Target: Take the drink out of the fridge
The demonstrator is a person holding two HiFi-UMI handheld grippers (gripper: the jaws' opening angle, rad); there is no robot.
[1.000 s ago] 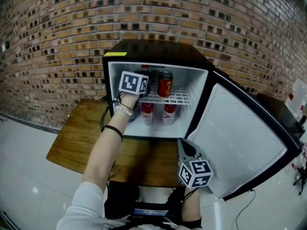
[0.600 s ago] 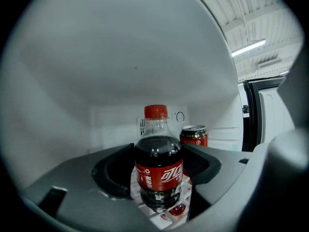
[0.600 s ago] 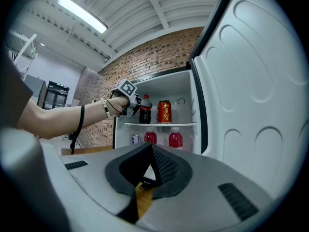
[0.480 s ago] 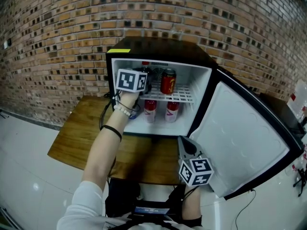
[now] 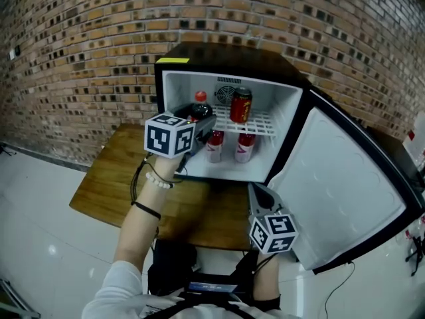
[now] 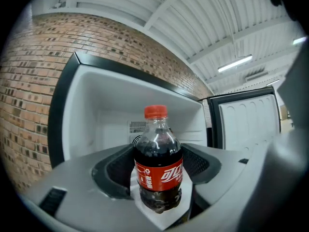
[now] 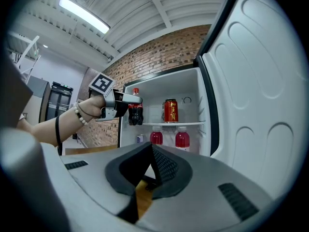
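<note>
Since a second ago our left gripper (image 5: 199,119) has drawn back from deep on the upper shelf to the front left of the opening of the small black fridge with a white inside (image 5: 179,92). It brings with it the small clear plastic cola bottle with a red cap (image 6: 158,170), which was hidden behind the marker cube before. The red metal can (image 5: 240,105) has stayed on the white wire shelf (image 5: 262,123), and the two clear bottles of red drink (image 5: 244,146) have stayed below it.

Our left forearm stretches forward and slightly up, bare, with a white bead bracelet (image 5: 157,180) at the wrist and a black band (image 5: 146,209) further back. The jaws stand fairly wide, their pads pressed on the bottle's sides, holding it upright and clear of the shelf. Our right gripper (image 5: 260,197) hangs low near our body over the brown wooden table (image 5: 106,191), beside the open white-lined door (image 5: 339,178), with its jaws together on nothing.

The bottle's red label carries white Chinese lettering. The can bears yellow characters too small to read. A yellow sticker (image 5: 172,60) on the fridge top is illegible.
</note>
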